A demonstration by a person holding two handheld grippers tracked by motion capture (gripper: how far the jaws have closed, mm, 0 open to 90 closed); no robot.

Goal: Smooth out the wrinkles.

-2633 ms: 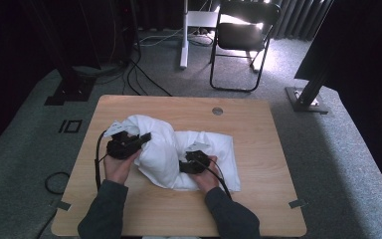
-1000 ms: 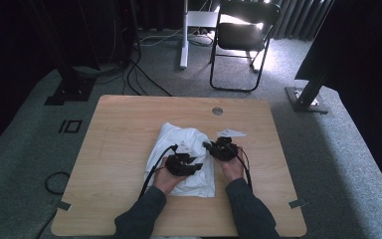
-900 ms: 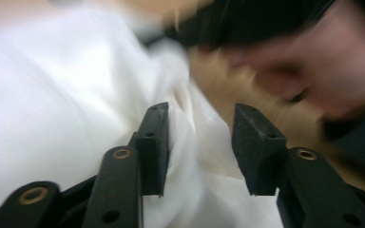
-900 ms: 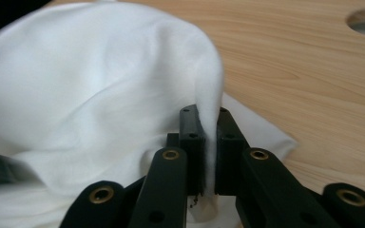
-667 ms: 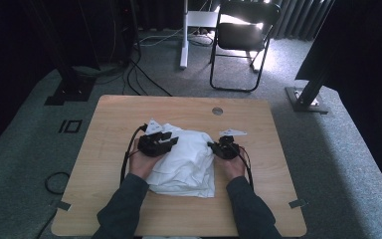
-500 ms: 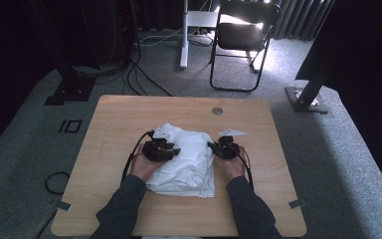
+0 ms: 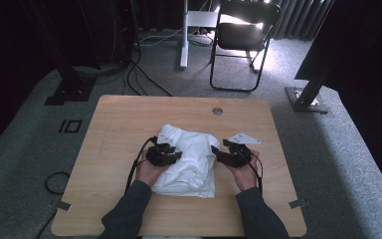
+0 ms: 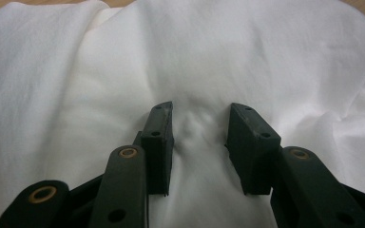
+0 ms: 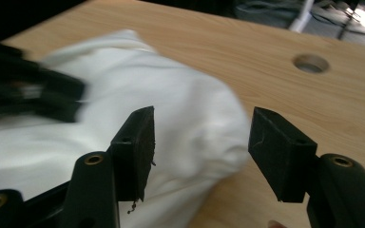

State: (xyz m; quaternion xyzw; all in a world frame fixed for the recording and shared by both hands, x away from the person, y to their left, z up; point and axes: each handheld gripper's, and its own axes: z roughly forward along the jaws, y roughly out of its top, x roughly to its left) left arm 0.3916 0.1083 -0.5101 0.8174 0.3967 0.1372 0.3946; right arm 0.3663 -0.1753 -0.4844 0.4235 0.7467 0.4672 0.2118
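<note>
1. Lying bunched mid-table, the white cloth could drag or unfold if either tool snags one loose layer
2. The left gripper rests on the cloth's left part, jaws moderately apart around a small pucker, holding nothing; closing may pinch only that wrinkle
3. The right gripper, wide open and empty beside the cloth's right edge, may miss the fold, in my judgement
</note>
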